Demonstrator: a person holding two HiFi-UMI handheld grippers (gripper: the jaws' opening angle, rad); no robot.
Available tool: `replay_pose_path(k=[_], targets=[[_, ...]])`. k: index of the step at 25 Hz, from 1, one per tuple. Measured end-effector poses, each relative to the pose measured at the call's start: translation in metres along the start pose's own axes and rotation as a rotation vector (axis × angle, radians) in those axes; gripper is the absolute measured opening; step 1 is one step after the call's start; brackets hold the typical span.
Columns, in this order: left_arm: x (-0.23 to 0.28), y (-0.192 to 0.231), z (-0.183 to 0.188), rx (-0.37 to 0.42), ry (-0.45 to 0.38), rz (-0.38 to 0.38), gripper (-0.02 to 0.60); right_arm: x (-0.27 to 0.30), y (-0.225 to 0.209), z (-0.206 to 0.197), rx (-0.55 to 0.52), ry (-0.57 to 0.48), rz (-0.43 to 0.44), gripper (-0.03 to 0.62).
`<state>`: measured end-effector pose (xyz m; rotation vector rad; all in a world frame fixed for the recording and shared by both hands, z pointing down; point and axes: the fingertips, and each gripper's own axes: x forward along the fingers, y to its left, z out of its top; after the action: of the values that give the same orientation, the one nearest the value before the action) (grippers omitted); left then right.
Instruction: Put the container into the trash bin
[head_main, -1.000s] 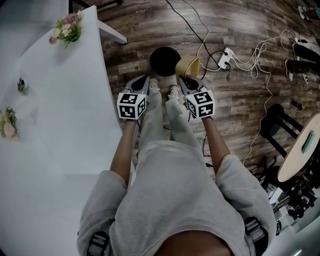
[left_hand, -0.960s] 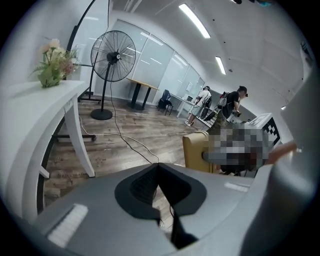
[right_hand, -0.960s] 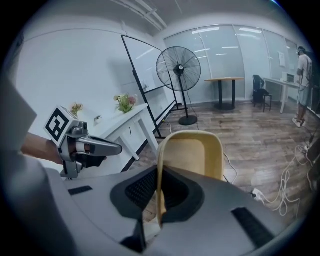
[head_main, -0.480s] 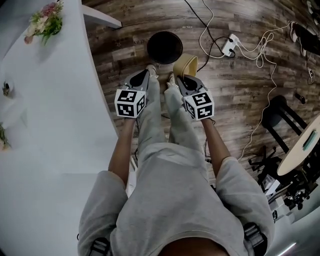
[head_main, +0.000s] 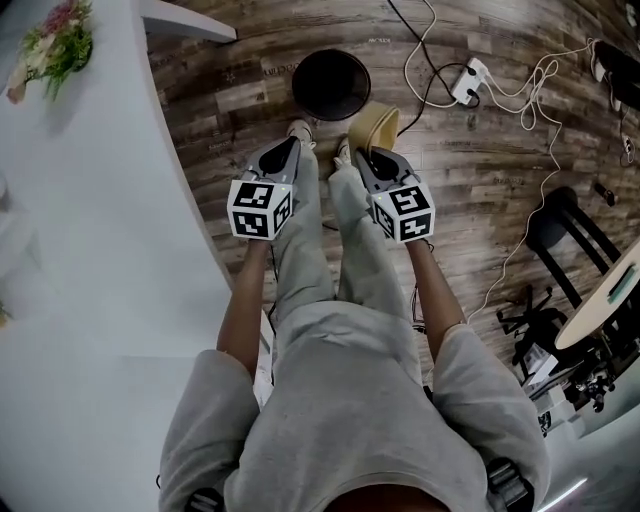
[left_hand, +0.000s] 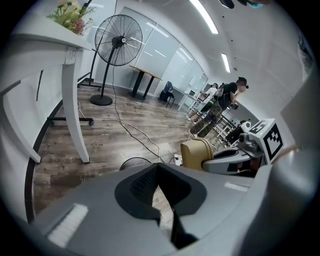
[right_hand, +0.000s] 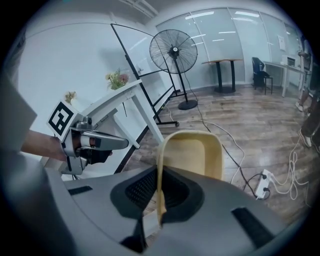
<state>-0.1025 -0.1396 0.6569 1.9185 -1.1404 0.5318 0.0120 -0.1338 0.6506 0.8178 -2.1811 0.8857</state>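
A tan plastic container hangs upright by its rim from my right gripper, which is shut on it; in the right gripper view the rim runs between the pads of that gripper and the container fills the middle. The black round trash bin stands on the wood floor just beyond and left of the container. My left gripper is beside it, shut with nothing held. The left gripper view shows the bin partly hidden behind the jaws and the container to the right.
A white table with flowers runs along the left. A power strip and cables lie on the floor right of the bin. A black stool stands farther right. A floor fan stands behind.
Both grippers have come down toward the floor, the right one still holding the container. The bin now shows larger and higher in the head view.
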Motion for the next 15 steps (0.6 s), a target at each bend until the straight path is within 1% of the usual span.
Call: replay_pose_path(k=[6, 15], targets=[[0.024, 0.022, -0.011, 0.005, 0.007, 0.0, 0.011, 0.024, -0.009, -0.012, 0.0, 0.009, 0.007, 0.028], [0.059, 0.045, -0.021, -0.003, 0.016, 0.004, 0.011, 0.056, -0.026, -0.046, 0.026, 0.044, 0.03, 0.028]])
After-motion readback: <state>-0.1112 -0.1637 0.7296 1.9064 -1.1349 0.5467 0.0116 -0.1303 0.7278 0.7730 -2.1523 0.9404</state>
